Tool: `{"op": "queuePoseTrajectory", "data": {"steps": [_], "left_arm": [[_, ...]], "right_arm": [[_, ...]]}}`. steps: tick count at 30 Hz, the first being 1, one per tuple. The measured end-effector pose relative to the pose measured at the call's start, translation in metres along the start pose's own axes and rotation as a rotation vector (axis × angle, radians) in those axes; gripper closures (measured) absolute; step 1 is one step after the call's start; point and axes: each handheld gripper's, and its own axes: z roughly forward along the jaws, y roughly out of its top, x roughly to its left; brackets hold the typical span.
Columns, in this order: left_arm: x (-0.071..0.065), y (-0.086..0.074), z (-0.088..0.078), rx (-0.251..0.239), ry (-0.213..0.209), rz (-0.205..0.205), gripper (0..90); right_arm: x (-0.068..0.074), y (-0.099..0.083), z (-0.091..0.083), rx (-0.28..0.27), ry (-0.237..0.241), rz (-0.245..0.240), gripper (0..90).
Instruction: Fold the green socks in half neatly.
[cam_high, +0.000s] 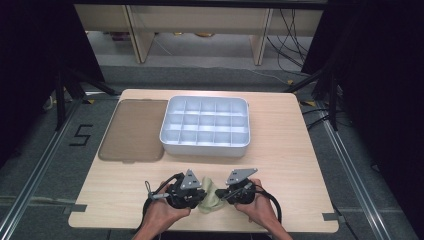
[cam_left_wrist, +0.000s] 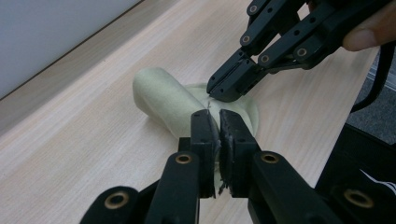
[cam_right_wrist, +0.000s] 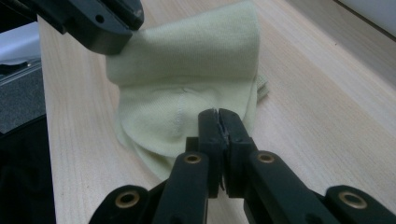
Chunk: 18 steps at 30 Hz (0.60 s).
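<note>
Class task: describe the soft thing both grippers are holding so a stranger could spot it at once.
On the wooden table, at the near edge in front of the white divided tray, the pale green sock sits pinched between the left gripper and right gripper. It alone is soft cloth.

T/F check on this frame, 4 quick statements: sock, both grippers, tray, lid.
1. Both grippers are shut on the pale green sock. True: the left gripper and the right gripper each pinch its fabric.
2. The sock lies inside the white divided tray. False: it lies on the table near the front edge, apart from the tray.
3. The tray's compartments look empty. True.
4. The brown lid sits on top of the tray. False: it lies flat on the table, left of the tray.
</note>
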Motion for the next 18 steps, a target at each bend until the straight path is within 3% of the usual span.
{"op": "queuePoseTrajectory", "data": {"steps": [11,14,15,18], "left_arm": [[-0.014,0.000,0.013,0.017,-0.046,0.039,84.0],[-0.015,0.000,0.016,0.028,-0.040,0.060,84.0],[-0.017,-0.001,0.016,0.034,-0.042,0.043,84.0],[-0.018,-0.002,0.019,0.031,-0.042,0.053,84.0]], "right_arm": [[-0.001,0.000,0.000,-0.003,-0.001,0.001,88.8],[-0.002,0.000,-0.002,-0.003,0.002,0.013,88.8],[-0.003,0.000,-0.002,-0.005,-0.002,0.010,88.8],[-0.004,0.000,-0.004,-0.014,-0.009,0.016,88.7]]}}
